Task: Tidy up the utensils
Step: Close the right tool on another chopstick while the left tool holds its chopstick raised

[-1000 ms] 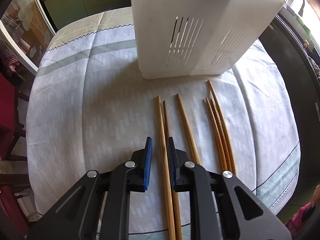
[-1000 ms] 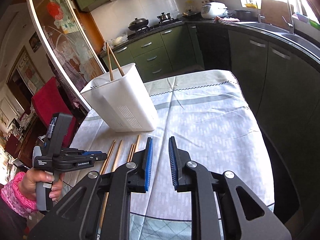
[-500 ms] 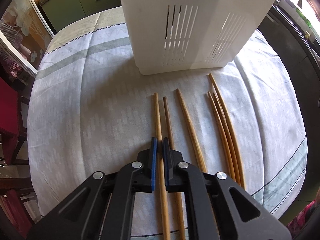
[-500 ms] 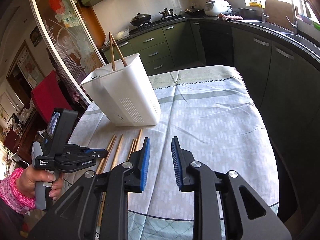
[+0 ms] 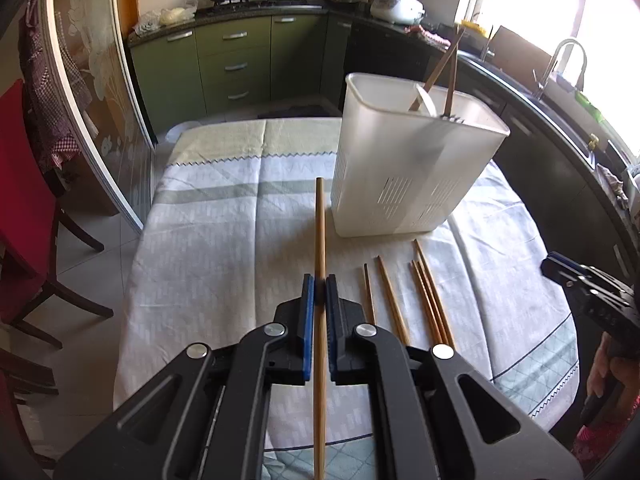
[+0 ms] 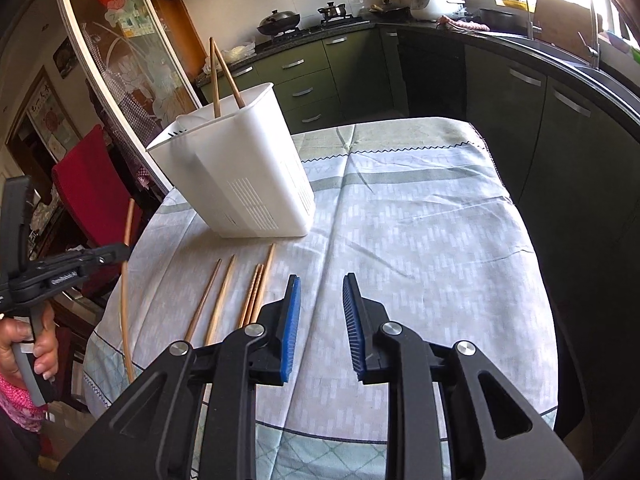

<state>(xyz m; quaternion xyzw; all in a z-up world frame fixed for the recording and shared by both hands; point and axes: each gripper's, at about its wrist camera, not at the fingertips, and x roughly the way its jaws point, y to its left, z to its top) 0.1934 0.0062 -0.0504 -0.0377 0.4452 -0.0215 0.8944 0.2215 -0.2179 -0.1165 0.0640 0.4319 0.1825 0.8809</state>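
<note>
My left gripper [image 5: 319, 285] is shut on a wooden chopstick [image 5: 319, 232] and holds it lifted above the table, pointing toward the white utensil holder [image 5: 404, 184]. The holder stands upright on the cloth with two chopsticks and a white spoon in it. Several chopsticks [image 5: 424, 292] lie on the cloth in front of the holder, right of my left gripper. My right gripper [image 6: 320, 312] is open and empty above the cloth, right of the lying chopsticks [image 6: 256, 288]. In the right wrist view the left gripper [image 6: 116, 254] holds the chopstick [image 6: 125, 280] at the table's left edge.
The table carries a white and green patterned cloth [image 5: 224, 240]. A red chair [image 5: 24, 216] stands left of it. Green kitchen cabinets [image 5: 240, 64] and a dark counter with a sink [image 5: 560, 80] run behind and to the right.
My left gripper closed on one chopstick and lifted it off the cloth, tilting up so the kitchen shows. My right gripper opened a little wider and stayed about in place.
</note>
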